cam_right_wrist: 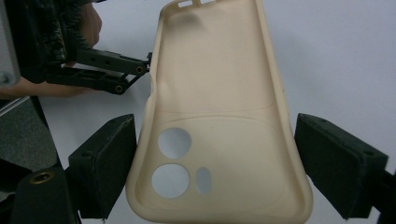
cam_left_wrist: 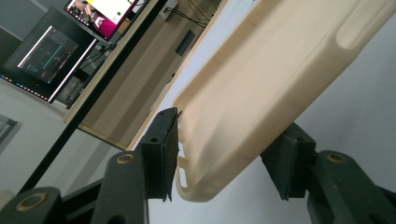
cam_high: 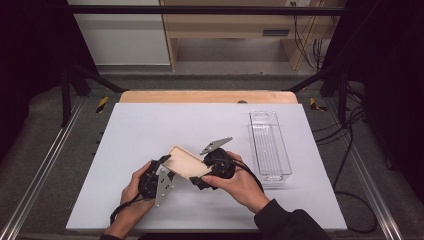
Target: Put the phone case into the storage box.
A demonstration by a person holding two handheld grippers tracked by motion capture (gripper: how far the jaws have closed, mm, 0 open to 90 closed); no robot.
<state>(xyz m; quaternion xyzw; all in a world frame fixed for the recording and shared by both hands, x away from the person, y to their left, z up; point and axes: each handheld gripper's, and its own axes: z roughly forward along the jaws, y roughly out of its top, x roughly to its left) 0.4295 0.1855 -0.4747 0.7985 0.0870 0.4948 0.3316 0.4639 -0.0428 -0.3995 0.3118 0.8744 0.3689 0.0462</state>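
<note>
A cream phone case (cam_high: 184, 162) hangs tilted above the white table between both grippers. In the right gripper view the case (cam_right_wrist: 219, 107) shows its hollow inside, camera cutouts nearest, and my right gripper (cam_right_wrist: 217, 168) has both pads against its long sides. My left gripper (cam_left_wrist: 224, 154) grips the far end of the case (cam_left_wrist: 261, 84), one pad on each side. In the right gripper view a left fingertip (cam_right_wrist: 148, 63) dents the case's edge inward. From above, the left gripper (cam_high: 168, 167) comes in from the left and the right gripper (cam_high: 201, 171) from the right.
A clear plastic bin (cam_high: 270, 145) lies lengthwise at the right of the white table cover (cam_high: 150, 125). Wooden shelving (cam_high: 225, 25) stands beyond the far edge. A lit monitor (cam_left_wrist: 46, 60) is off to the side.
</note>
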